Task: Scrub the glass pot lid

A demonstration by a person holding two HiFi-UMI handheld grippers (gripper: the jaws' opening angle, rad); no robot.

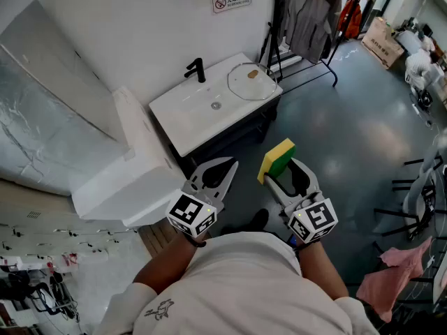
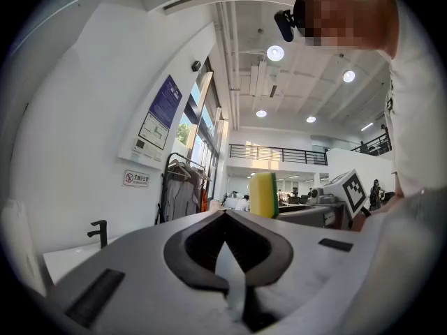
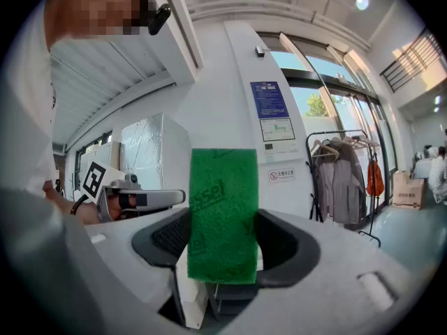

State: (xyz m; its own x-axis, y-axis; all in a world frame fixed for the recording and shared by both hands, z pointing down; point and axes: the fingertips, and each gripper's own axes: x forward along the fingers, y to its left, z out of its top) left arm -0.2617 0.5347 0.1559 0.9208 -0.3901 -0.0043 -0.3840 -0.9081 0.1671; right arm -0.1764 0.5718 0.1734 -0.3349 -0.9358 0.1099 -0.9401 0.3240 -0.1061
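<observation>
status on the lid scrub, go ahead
Left gripper shut, empty. Right gripper shut on sponge. Glass lid on sink counter, untouched. Nothing blocking.

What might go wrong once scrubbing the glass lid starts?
The glass pot lid lies at a corner of the sink counter; a push may slide it off.
The left gripper is shut and empty, so nothing steadies the lid.
The sponge sticks far out of the right gripper; it may twist.

Your left gripper [image 2: 225, 215] has its jaws closed tip to tip with nothing between them, and beyond them you see the yellow-and-green sponge [image 2: 264, 195] upright at the tip of your right gripper [image 2: 276, 212], with a black faucet [image 2: 98, 233] at lower left.
</observation>
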